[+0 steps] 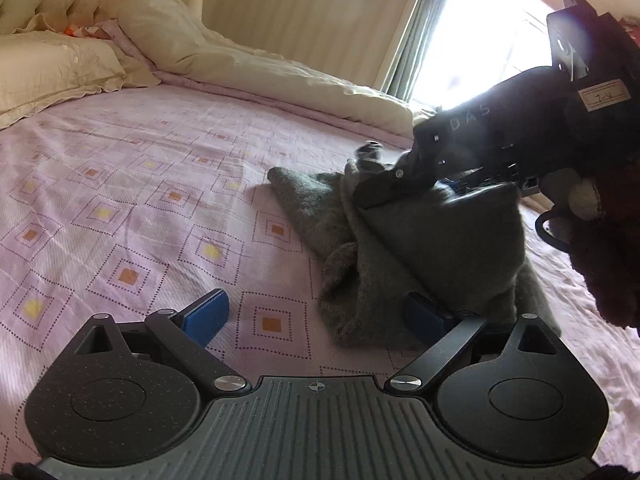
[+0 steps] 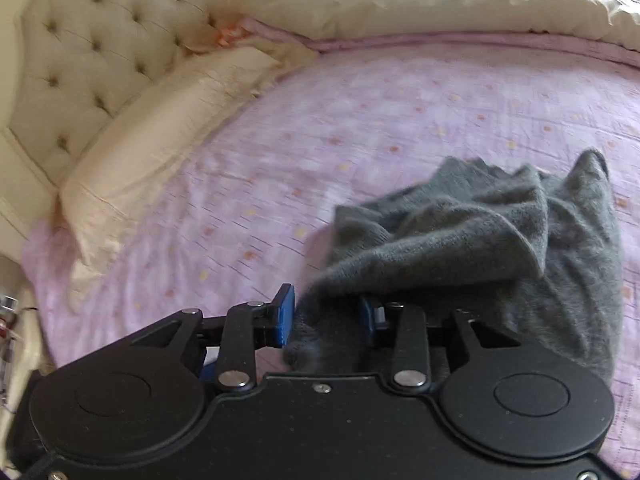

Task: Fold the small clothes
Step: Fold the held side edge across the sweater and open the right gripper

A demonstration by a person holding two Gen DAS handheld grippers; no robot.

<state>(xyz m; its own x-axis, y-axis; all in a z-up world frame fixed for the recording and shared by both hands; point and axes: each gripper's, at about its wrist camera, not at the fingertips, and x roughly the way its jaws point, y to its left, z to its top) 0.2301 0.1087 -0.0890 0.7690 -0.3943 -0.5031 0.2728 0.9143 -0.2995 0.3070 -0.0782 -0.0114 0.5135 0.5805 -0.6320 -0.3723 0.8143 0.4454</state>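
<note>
A small grey knit garment (image 1: 400,264) lies bunched on the pink bedspread (image 1: 132,184). My left gripper (image 1: 316,314) is open wide just above the bedspread, and the garment's near edge reaches in beside its right blue pad (image 1: 424,316) without being pinched. My right gripper (image 1: 374,168) comes in from the right over the garment's raised fold. In the right wrist view the garment (image 2: 480,240) drapes over and between the blue pads of the right gripper (image 2: 327,320). These stand apart and do not press the cloth.
Cream pillows (image 1: 60,68) and a rolled cream duvet (image 1: 248,60) line the far side of the bed, below a tufted headboard (image 2: 100,52). A bright window with curtains (image 1: 424,28) is at the back right. A dark fuzzy sleeve (image 1: 612,264) holds the right gripper.
</note>
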